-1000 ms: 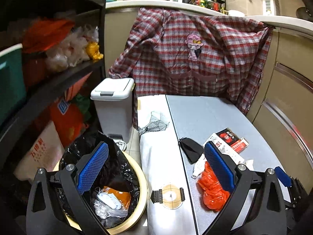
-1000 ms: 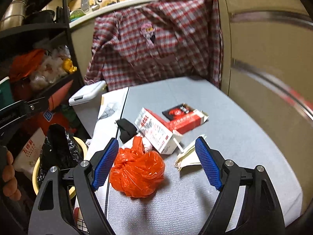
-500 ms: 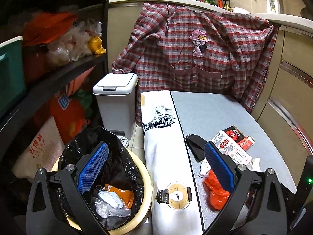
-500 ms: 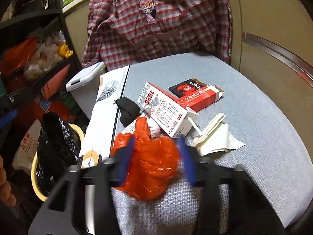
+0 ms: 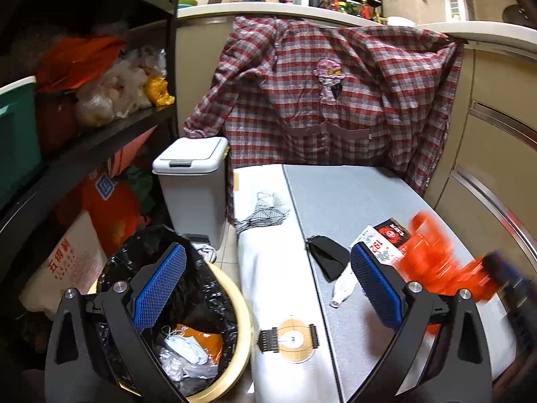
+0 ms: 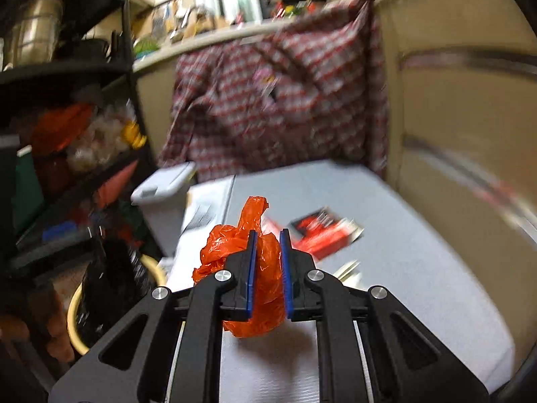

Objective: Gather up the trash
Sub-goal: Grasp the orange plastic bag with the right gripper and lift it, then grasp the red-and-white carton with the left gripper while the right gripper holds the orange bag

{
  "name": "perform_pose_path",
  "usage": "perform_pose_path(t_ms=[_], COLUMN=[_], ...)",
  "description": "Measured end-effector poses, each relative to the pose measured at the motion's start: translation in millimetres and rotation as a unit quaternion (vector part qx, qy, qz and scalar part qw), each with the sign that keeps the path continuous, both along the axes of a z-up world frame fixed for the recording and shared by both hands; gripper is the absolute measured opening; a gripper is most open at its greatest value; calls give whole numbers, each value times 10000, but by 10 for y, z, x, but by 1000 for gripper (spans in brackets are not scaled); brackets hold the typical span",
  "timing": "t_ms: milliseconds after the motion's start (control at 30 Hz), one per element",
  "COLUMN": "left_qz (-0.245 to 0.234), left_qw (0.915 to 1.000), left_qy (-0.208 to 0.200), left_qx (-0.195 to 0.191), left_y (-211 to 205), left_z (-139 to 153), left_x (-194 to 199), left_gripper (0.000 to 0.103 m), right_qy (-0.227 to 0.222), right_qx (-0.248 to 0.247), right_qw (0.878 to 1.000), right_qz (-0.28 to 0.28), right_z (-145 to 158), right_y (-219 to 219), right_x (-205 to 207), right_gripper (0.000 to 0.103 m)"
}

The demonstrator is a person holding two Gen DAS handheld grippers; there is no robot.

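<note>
A grey, felt-like tabletop (image 5: pixel 352 194) is seen in a cramped kitchen corner, with a white cloth panel (image 5: pixel 268 268) laid along its left edge and beige cabinet fronts (image 5: pixel 496 154) curving round its right side. A red-and-grey plaid shirt (image 5: pixel 322 100) is draped from the white counter edge behind the table. To the left, a black shelf rack (image 5: pixel 100 141) is stuffed with plastic bags, a white lidded pedal bin (image 5: pixel 191 181) stands on the floor, and a round cream bin lined with a black bag (image 5: pixel 188 302) already holds white and orange scraps. On the table are left a black crumpled item (image 5: pixel 329 258), a white carton printed "192" (image 5: pixel 379 245) and a red-and-black packet (image 5: pixel 392 231). The crumpled orange plastic bag (image 6: pixel 258 268) is squeezed between the blue pads of the right gripper (image 6: pixel 266 272), whose jaws are closing on it, and it is seen just above the tabletop. The left gripper (image 5: pixel 265 288) is held wide apart and empty, 1 pad over the lined bin. A sack beside the rack is marked "五得利" (image 5: pixel 63 262).
</note>
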State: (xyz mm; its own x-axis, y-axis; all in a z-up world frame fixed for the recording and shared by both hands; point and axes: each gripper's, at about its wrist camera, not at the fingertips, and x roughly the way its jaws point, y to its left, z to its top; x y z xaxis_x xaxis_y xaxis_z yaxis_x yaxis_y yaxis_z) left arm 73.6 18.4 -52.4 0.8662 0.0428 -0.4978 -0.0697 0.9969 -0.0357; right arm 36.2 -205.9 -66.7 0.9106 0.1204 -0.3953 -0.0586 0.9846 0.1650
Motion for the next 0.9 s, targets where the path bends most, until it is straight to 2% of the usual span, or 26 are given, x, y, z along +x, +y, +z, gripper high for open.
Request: perform_pose_path(t_ms=[67,167,500,700,900], left_qz=[-106,-321,-879,-1126,-1166], left_qw=[9999,9995,9958,9932,9912], left_qy=[-14,7,201,281,618], left_qx=[21,44,-177,-121,127], left_y=[-81,-244,-925,-1370,-1703], left_z=[-26,-93,-370,-533,-850], left_x=[8,47,387,648,955], left_gripper=[95,95,95,95,95], right_qy=[-223,-312,38,137,227], right_qx=[-144,-220,141,269,397], right_qw=[9990,9967,9891,9865,9864], right_qz=[-352,-714,-1466,-1608,-1581], right_z=[140,218,122,65,27], right_y=[-140,-334,-910,-1030,-1067], right_x=[-72,-93,13,44,99], right_gripper=[13,13,13,13,13])
